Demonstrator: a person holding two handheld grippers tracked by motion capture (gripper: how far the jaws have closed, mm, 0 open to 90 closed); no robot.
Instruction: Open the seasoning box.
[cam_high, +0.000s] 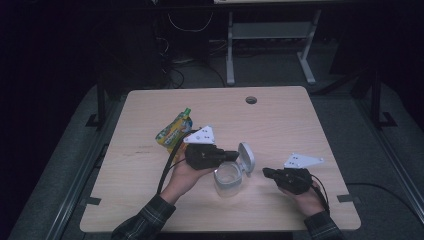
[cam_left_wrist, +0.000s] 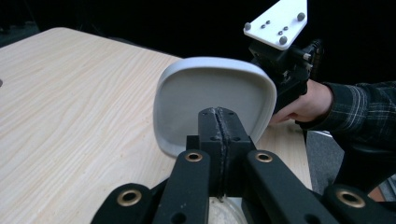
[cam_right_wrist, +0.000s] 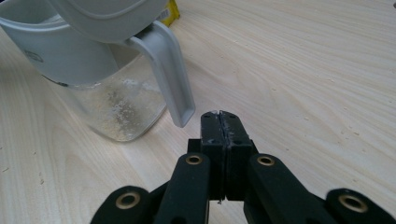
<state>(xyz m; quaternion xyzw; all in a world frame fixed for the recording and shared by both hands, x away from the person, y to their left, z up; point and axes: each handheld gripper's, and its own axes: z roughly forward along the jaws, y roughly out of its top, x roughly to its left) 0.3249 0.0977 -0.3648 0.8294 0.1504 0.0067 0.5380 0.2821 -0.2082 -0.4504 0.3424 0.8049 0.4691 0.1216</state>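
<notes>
- bench (cam_high: 150, 200): pale wood top w/ everything on it; person's forearms come in from the near edge.
- pitcher (cam_high: 229, 180): clear plastic body w/ grey rim, upright near the near-centre of the bench, between the two hands. lid (cam_left_wrist: 212, 105) is flipped up, standing on edge over the rim. handle (cam_right_wrist: 170, 74) runs top to bottom down the side facing the right claw.
- pouch (cam_high: 175, 131): yellow-green w/ green cap, lying flat on the far-left side of the pitcher, apart from it, behind the left hand.
- left claw (cam_high: 232, 155): pressed together, nothing pinched; tips right at the pitcher's rim on its left side, raised lid just in front. can't tell if touching.
- right claw (cam_high: 266, 172): pressed together too, empty; sits low on the bench just right of the pitcher, pointing at it.
- key relation: handle hangs just ahead and slightly left of the right claw's tips, long axis vertical. left claw is nearer the rim/lid, right claw nearer the handle; i'd guess it must spread before taking it.
</notes>
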